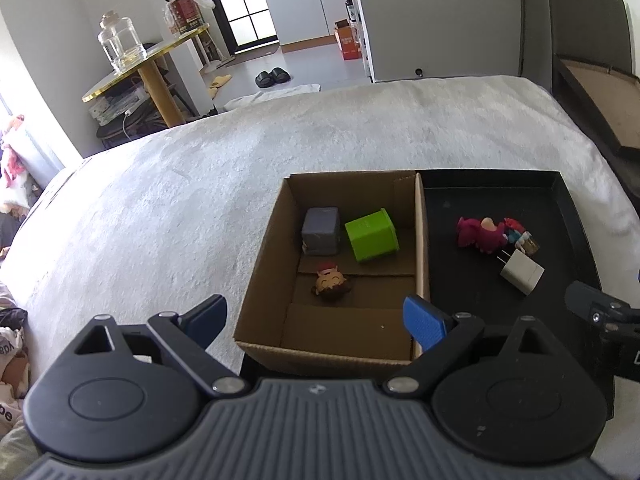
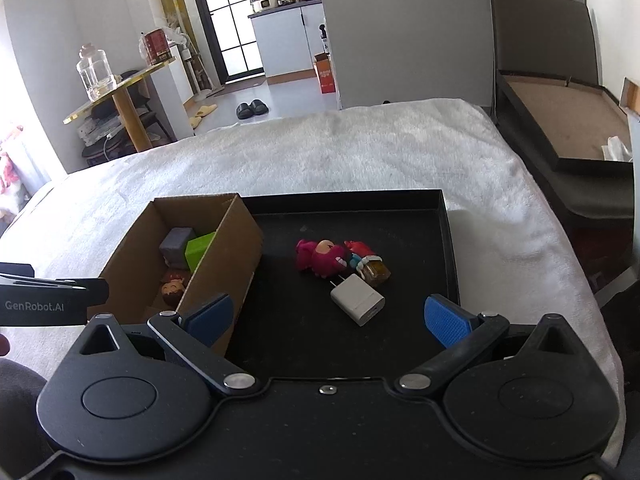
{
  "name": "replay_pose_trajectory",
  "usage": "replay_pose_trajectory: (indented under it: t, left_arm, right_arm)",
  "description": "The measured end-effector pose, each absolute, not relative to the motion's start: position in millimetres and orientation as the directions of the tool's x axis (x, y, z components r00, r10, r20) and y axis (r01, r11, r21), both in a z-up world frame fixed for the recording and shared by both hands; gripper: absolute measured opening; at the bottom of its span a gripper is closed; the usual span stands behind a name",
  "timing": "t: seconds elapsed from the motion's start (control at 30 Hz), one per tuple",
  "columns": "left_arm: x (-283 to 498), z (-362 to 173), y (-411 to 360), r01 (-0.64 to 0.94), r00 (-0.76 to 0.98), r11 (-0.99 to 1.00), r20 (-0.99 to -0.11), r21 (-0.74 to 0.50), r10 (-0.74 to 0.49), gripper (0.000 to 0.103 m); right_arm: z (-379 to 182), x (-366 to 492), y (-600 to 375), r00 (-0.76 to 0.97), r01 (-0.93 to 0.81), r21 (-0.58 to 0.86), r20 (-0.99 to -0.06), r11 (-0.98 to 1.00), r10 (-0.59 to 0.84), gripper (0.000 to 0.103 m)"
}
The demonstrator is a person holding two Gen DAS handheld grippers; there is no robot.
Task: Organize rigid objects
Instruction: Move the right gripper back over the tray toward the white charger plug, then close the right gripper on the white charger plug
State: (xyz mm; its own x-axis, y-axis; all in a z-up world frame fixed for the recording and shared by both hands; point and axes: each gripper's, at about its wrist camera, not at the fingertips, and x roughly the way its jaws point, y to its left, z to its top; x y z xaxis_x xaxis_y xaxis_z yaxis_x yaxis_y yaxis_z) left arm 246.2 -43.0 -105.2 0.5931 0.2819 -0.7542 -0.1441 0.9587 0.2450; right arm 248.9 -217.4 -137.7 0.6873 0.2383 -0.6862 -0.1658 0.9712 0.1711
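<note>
A cardboard box sits at the left end of a black tray on a white bed. In the box lie a grey cube, a green cube and a small brown-haired figurine. On the tray lie a pink figurine, a small red-and-blue toy and a white charger plug. My left gripper is open and empty above the box's near edge. My right gripper is open and empty above the tray, near the plug.
The white fluffy bed cover surrounds the tray. A gold side table with a glass jar stands far left. A dark bed frame is on the right. The right gripper's body shows at the left wrist view's right edge.
</note>
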Motion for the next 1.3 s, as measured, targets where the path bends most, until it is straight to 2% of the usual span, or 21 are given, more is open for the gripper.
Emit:
replay_pose_trajectory:
  t: [0.37, 0.67, 1.1, 1.2, 1.3]
  left_arm:
    - [274.1, -121.7, -59.1, -0.123, 0.570, 0.943, -0.756, 0.309, 0.322, 0.094]
    - [300.4, -140.7, -65.2, -0.135, 0.551, 0.944, -0.769, 0.300, 0.323, 0.094]
    - [310.1, -164.0, -79.0, -0.086, 0.537, 0.925, -0.765, 0.370, 0.356, 0.094]
    - [309.7, -165.1, -79.5, -0.089, 0.537, 0.922, -0.762, 0.376, 0.363, 0.094]
    - [308.8, -165.5, -80.5, -0.089, 0.543, 0.920, -0.755, 0.383, 0.367, 0.094]
  right_arm:
    - [-163.3, 285.5, -225.1, 0.645, -0.206, 0.181, -0.714, 0.962, 0.272, 0.090]
    - [-197.5, 312.9, -225.3, 0.618, -0.253, 0.169, -0.729, 0.953, 0.294, 0.089]
    - [-235.5, 325.5, -235.8, 0.601, -0.225, 0.159, -0.754, 0.961, 0.265, 0.087]
    - [-239.8, 329.2, -231.1, 0.605, -0.234, 0.151, -0.751, 0.961, 0.265, 0.082]
    - [-243.6, 332.0, -226.9, 0.594, -0.242, 0.146, -0.760, 0.959, 0.265, 0.063]
